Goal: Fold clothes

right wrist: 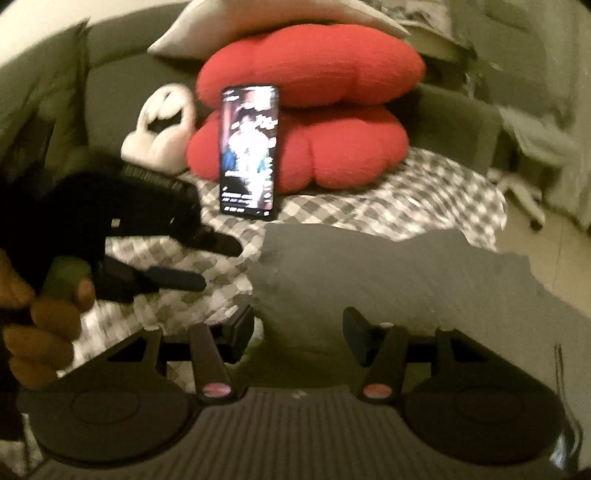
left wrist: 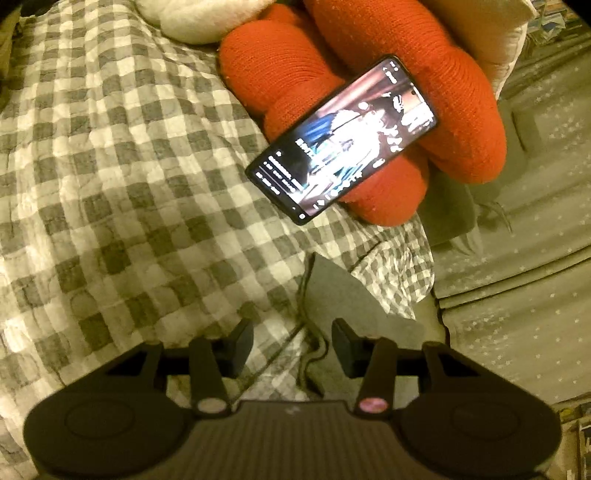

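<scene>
While both tools hang with fingers apart — left (left wrist: 291,345), right (right wrist: 298,334) — a grey garment (right wrist: 388,280) lies on the checked bed (left wrist: 110,166), near a phone (right wrist: 249,153) propped against red cushions (right wrist: 332,110).

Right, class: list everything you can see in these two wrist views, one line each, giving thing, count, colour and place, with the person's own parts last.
Grey-and-white checked quilt: one, covers the bed.
Plain grey fabric garment: one, lies on the quilt just ahead of the right gripper.
Red knitted lobed cushion: at least one, possibly two stacked, at the far end of the quilt.
Black smartphone with lit screen: one, propped against the cushion.
White fluffy soft item: one, left of the cushion.
Pale pillow: one, above the cushion.
Left gripper: one, black, open, above the quilt.
Right gripper: one, black, open, at the garment's edge.
Hand: one, holds the left gripper's handle.
</scene>
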A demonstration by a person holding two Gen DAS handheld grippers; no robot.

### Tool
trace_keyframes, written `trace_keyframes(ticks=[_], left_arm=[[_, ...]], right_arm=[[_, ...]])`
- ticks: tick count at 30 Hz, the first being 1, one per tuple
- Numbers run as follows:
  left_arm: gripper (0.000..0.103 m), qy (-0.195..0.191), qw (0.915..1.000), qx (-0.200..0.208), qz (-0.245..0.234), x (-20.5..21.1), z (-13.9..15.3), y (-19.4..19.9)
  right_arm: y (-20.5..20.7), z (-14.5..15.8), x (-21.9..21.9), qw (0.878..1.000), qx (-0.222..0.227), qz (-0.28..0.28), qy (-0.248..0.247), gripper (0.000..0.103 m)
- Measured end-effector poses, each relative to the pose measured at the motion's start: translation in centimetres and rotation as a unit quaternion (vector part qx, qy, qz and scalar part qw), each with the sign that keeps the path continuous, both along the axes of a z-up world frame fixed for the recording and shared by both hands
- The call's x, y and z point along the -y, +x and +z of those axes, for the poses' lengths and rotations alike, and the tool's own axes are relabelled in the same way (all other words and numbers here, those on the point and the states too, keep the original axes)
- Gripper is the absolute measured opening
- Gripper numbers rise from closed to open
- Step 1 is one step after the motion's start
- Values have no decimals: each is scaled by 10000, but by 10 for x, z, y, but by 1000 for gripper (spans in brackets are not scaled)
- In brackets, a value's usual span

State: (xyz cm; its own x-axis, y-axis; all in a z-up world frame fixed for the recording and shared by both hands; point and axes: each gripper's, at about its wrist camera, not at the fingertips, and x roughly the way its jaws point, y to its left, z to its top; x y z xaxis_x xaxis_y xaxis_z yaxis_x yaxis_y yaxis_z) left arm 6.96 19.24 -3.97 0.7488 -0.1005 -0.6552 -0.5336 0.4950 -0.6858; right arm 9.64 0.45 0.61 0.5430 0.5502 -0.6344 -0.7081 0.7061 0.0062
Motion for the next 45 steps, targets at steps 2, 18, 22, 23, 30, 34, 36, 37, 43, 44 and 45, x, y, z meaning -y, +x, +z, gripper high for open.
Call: trace_keyframes(ticks=[2, 18, 22, 23, 30, 34, 36, 37, 43, 44, 45], left_arm=[[47, -20, 10000, -8, -16, 0, -1, 0], [47, -58, 9999, -11, -112, 3, -1, -1], [47, -17, 9999, 43, -166, 5, 1, 0], [47, -6, 9998, 66, -179, 5, 2, 0], [44, 61, 9994, 117, -324, 10, 3, 4], [41, 218, 9986, 104, -469, 17, 3, 8], [41, 253, 9981, 103, -544, 19, 2, 10], [41, 251, 9979, 107, -580, 21, 2, 11], [41, 386, 9946, 104, -957, 34, 1, 17], [41, 413, 9936, 114, -1048, 38, 1, 18], [41, 417, 9924, 121, -1148, 41, 0, 20]], right_arm=[[-3, -4, -8, 9998, 64, 141, -102, 57], [-3, -18, -24, 9993, 310, 66, -213, 5], [6, -13, -11, 9995, 109, -277, 131, 4], [8, -10, -6, 9989, 35, -367, 282, 4], [16, 7, 33, 9873, -515, -902, 1201, 4], [20, 10, 56, 9769, -900, -1148, 1561, 4], [23, 9, 68, 9705, -1114, -1281, 1714, 4], [24, 8, 74, 9671, -1218, -1355, 1778, 4], [34, -5, 105, 9467, -1829, -1756, 1986, 4], [35, -8, 110, 9423, -1954, -1825, 2014, 4], [37, -11, 115, 9385, -2061, -1889, 2027, 4]])
